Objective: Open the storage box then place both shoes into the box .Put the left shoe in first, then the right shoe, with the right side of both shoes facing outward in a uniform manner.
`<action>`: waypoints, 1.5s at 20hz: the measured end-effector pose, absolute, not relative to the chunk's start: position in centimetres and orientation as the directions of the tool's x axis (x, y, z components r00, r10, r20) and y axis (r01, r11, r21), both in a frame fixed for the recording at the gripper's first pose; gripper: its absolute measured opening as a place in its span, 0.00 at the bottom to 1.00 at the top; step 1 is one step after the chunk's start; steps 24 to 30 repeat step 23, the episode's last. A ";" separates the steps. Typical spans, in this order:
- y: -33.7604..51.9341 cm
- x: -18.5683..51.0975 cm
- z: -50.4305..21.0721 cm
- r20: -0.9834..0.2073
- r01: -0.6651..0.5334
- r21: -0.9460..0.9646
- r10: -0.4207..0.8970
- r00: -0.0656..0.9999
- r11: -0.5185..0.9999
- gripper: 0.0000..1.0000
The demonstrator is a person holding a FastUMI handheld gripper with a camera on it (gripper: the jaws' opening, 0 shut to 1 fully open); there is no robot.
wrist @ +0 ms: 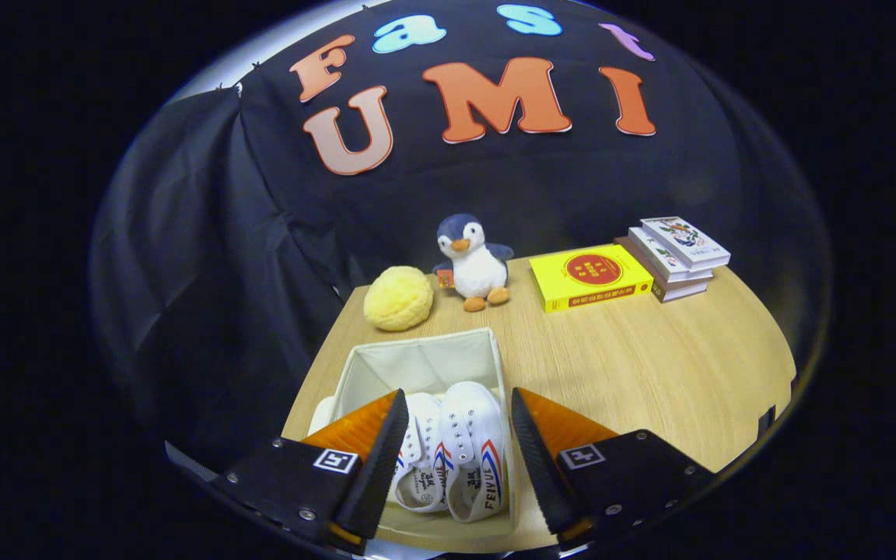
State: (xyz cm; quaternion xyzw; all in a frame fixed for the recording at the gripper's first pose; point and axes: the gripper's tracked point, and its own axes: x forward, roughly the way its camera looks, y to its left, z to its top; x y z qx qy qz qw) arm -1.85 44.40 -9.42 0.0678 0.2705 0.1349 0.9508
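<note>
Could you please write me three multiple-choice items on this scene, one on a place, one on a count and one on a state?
1. Where does the plush penguin stand?
A. Inside the storage box
B. Between the yellow round plush and the yellow book
C. On top of the book stack

2. How many shoes lie in the storage box?
A. None
B. One
C. Two

3. How do the jaws of the gripper stand?
A. Open, apart on either side of the shoes
B. Shut on one shoe
C. Shut on the box's wall

Answers: 1 B, since it stands on the table between those two; 2 C, a white pair lies side by side inside; 3 A, a wide gap separates the jaws.
</note>
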 end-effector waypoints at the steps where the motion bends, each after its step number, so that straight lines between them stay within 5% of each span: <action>1: 43.7 -1.5 -8.4 -0.479 -0.215 0.188 0.280 0.832 0.958 0.86; 6: 40.7 -0.9 -2.9 -0.385 -0.198 0.136 0.236 0.892 0.971 0.98; 16: 35.1 -3.0 5.1 -0.200 -0.163 0.105 0.182 0.963 0.981 0.98; 30: 31.1 -3.7 5.9 -0.161 -0.119 0.114 0.137 0.978 0.986 0.98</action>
